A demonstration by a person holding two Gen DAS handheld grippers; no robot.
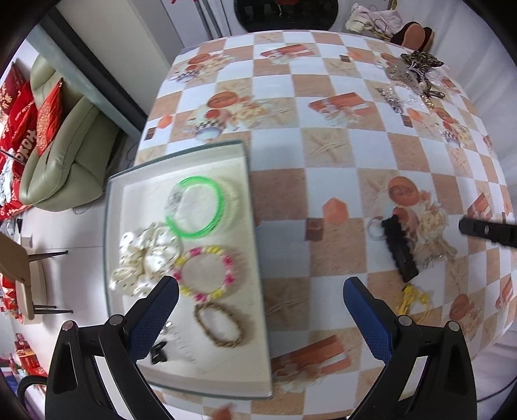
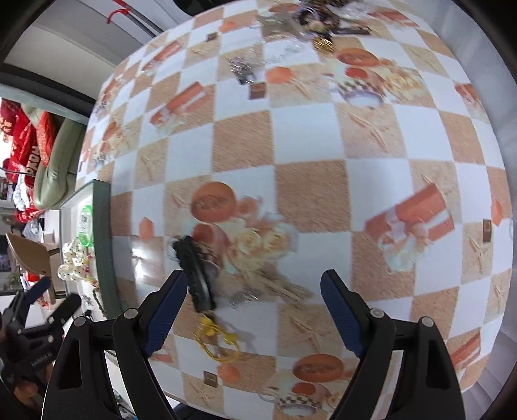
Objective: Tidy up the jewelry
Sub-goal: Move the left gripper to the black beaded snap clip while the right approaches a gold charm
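A white tray (image 1: pixel 181 154) on the checked table holds a green bangle (image 1: pixel 195 206), a white scrunchie (image 1: pixel 145 258), a pink-and-yellow bead bracelet (image 1: pixel 205 273) and a brown rope bracelet (image 1: pixel 219 324). My left gripper (image 1: pixel 260 290) hangs open over the tray's right edge with nothing between its fingers. A black hair clip (image 2: pixel 194 274) lies on the table with a yellow string piece (image 2: pixel 216 336) below it. My right gripper (image 2: pixel 255 281) is open above them, its left finger beside the clip, not gripping it. The same black clip (image 1: pixel 399 248) shows in the left wrist view.
A pile of mixed jewelry (image 1: pixel 413 74) lies at the far right of the table (image 1: pixel 323 145), also seen as a blurred pile (image 2: pixel 307 22). A green sofa (image 1: pixel 64 155) with red cushions and a chair (image 1: pixel 22 278) stand beyond the table's left edge.
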